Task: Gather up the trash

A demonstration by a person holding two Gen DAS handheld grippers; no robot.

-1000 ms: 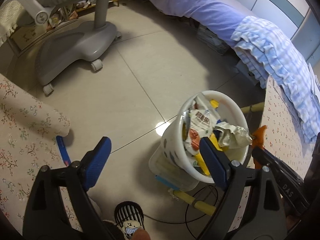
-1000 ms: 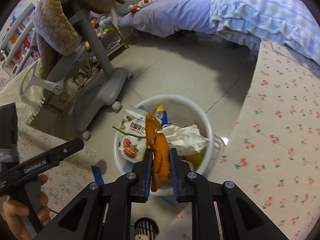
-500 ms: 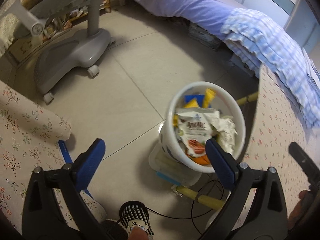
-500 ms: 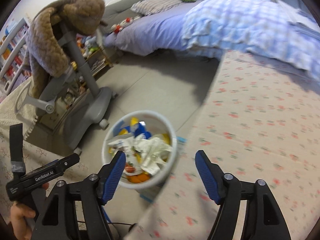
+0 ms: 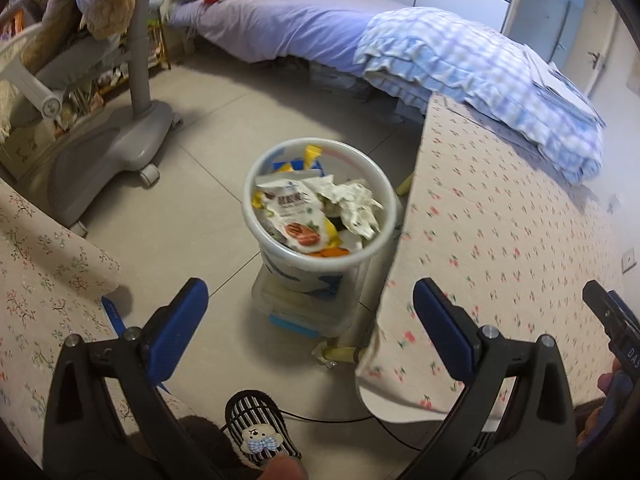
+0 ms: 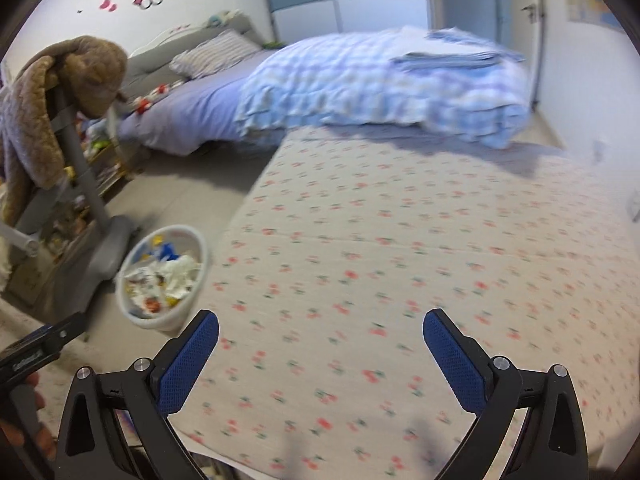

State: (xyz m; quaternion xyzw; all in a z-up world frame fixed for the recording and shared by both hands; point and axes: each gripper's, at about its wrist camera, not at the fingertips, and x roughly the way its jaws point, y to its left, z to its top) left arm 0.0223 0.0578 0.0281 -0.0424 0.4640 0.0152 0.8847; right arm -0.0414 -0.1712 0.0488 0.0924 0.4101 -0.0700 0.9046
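A white trash bin [image 5: 256, 216] stands on the floor beside the table, full of wrappers, crumpled paper and an orange peel [image 5: 328, 252]. It also shows in the right wrist view [image 6: 200, 280] at the left. My left gripper [image 5: 310, 320] is open and empty, above the floor just in front of the bin. My right gripper [image 6: 320, 344] is open and empty, over the cherry-print tablecloth [image 6: 400, 260].
A grey chair base on wheels [image 5: 108, 148] stands left of the bin. A bed with a blue checked quilt [image 5: 460, 64] lies behind. A second floral cloth surface [image 5: 40, 264] is at the left. A slippered foot [image 5: 260, 432] and a cable lie on the floor below.
My right gripper opened and let the orange peel go into the bin, then swung right over the table. My left gripper pulled back a little from the bin.
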